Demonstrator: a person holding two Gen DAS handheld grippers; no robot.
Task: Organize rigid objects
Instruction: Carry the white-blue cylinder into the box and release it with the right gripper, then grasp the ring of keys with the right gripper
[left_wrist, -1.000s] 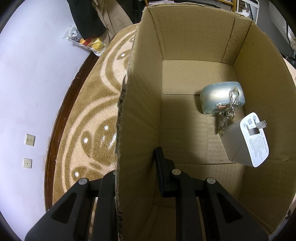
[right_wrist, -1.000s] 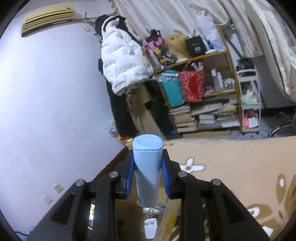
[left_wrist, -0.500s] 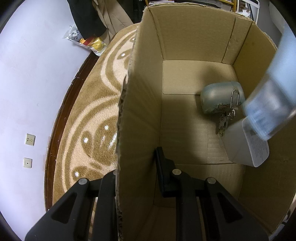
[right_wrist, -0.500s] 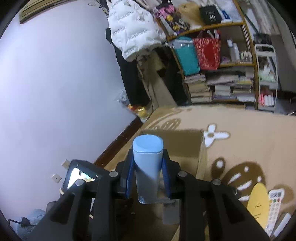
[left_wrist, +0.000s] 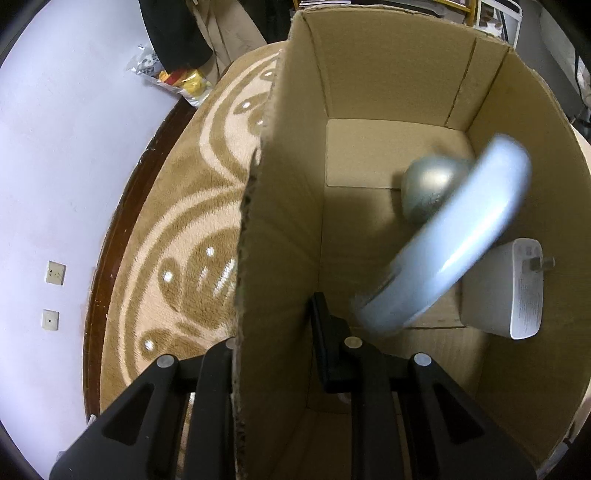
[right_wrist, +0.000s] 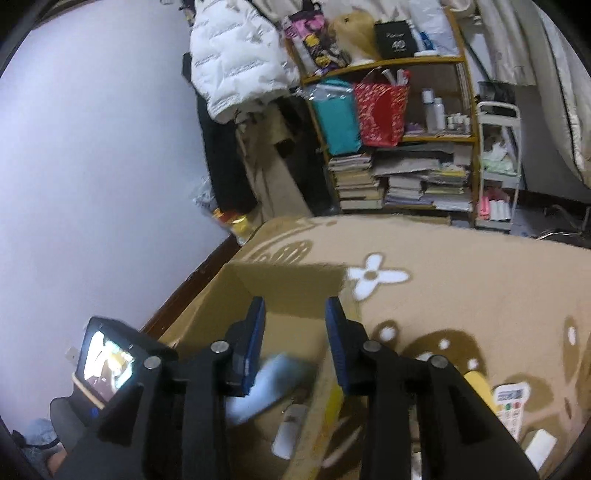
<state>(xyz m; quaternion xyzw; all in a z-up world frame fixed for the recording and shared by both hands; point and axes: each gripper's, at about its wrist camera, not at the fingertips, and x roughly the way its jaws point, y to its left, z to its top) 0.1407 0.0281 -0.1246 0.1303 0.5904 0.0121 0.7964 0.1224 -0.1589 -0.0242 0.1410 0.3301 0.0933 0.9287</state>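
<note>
A pale blue bottle (left_wrist: 454, 236), blurred with motion, is in mid-air inside the open cardboard box (left_wrist: 388, 74), above a silver rounded object (left_wrist: 424, 184) and beside a white plug adapter (left_wrist: 517, 291) on the box floor. My left gripper (left_wrist: 273, 332) is shut on the box's left wall, one finger outside and one inside. In the right wrist view my right gripper (right_wrist: 295, 321) stands open over the box (right_wrist: 288, 284), with the blue bottle (right_wrist: 273, 380) blurred just below its blue pads (right_wrist: 255, 332), free of them.
The box stands on a beige patterned rug (right_wrist: 461, 288) close to a white wall (left_wrist: 55, 166). A remote control (right_wrist: 511, 410) and a yellow object (right_wrist: 476, 384) lie on the rug to the right. A cluttered shelf (right_wrist: 399, 147) and hanging coats stand behind.
My right gripper swung down over the box and opened, letting go of the blue bottle, which now drops into the box. My left gripper has kept its hold on the wall.
</note>
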